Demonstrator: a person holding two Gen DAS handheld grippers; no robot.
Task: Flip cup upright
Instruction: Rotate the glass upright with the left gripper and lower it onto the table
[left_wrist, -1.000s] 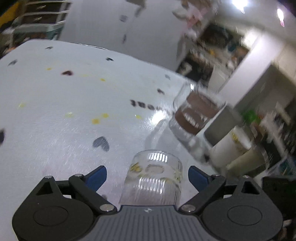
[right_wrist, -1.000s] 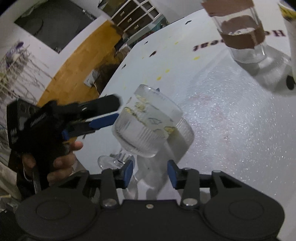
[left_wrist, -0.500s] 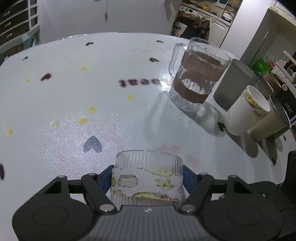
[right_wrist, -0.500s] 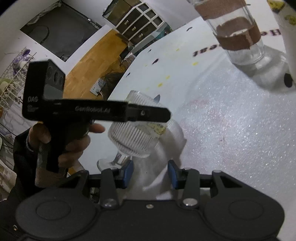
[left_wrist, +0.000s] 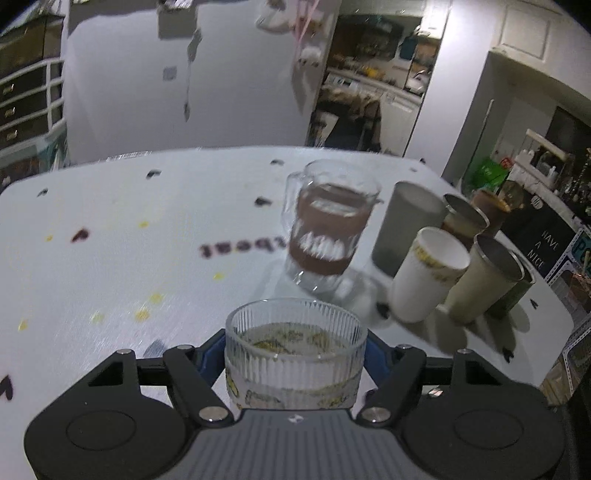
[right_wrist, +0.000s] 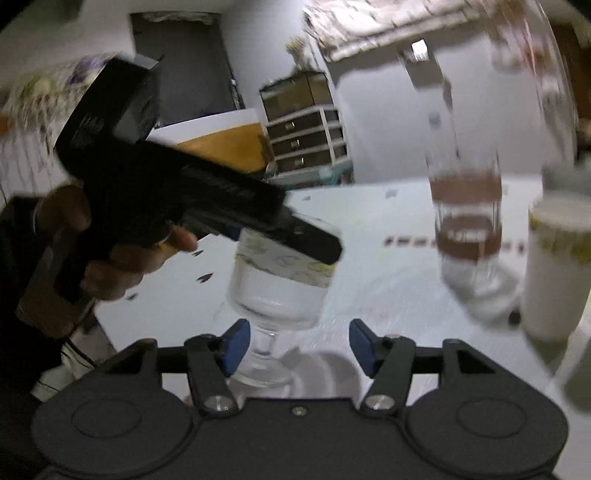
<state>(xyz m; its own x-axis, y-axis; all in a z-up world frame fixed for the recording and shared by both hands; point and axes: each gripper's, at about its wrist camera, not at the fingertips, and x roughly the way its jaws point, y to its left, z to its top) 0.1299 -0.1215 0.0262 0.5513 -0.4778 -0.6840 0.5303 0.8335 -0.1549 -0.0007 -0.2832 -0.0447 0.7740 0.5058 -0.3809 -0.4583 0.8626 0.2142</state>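
Observation:
The cup is a ribbed clear glass goblet with a yellow-patterned band (left_wrist: 295, 354). My left gripper (left_wrist: 295, 354) is shut on its bowl and holds it mouth up. In the right wrist view the goblet (right_wrist: 280, 284) stands upright, its foot on or just above the white table (right_wrist: 399, 295), with the left gripper (right_wrist: 295, 236) clamped across its bowl. My right gripper (right_wrist: 297, 345) is open; the goblet's stem sits by its left fingertip (right_wrist: 236, 343), untouched.
A glass mug with brown tape bands (left_wrist: 328, 229) stands ahead on the table (left_wrist: 110, 240). A grey cup (left_wrist: 406, 225), a white paper cup (left_wrist: 428, 273) and several other cups stand to its right. The mug (right_wrist: 469, 229) and white cup (right_wrist: 557, 269) are right of my right gripper.
My left gripper closed on the goblet's bowl and turned it from tilted, mouth down, to upright. My right gripper opened wider and let go of the stem.

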